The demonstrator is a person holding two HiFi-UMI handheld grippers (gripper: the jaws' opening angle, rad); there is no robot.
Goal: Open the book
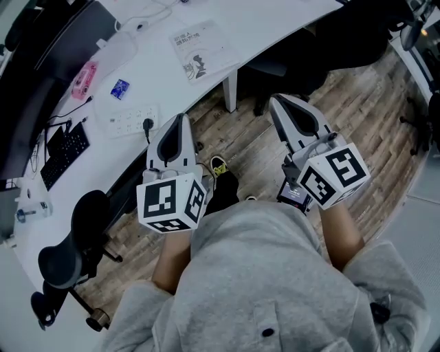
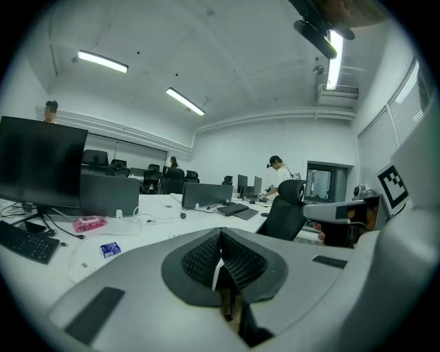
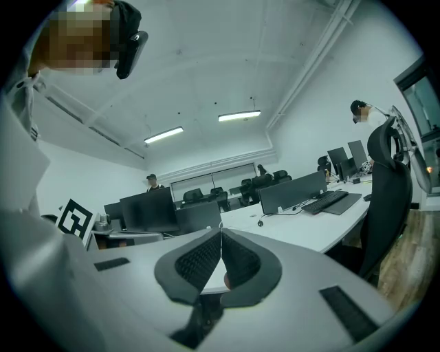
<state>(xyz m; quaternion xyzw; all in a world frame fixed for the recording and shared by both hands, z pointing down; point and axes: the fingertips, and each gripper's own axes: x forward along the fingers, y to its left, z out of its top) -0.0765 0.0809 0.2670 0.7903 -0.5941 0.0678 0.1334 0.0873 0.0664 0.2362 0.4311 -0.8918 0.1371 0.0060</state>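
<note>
Book lies shut and flat on the white worktop, at its near edge, far from both tongs. Left tongs and right tongs are pressed together, pinching nothing, over the wood floor. A keyboard sits far left.

**Inspector:** What can you not confirm from your station?

**Operator:** The book on the white desk has cover print too small for me to read. The monitor is cut off by the head view's left edge. I cannot identify the pink item or the blue packet; both are too small.

**Inspector:** And below the desk?

**Operator:** A black chair is partly hidden by the desktop.
</note>
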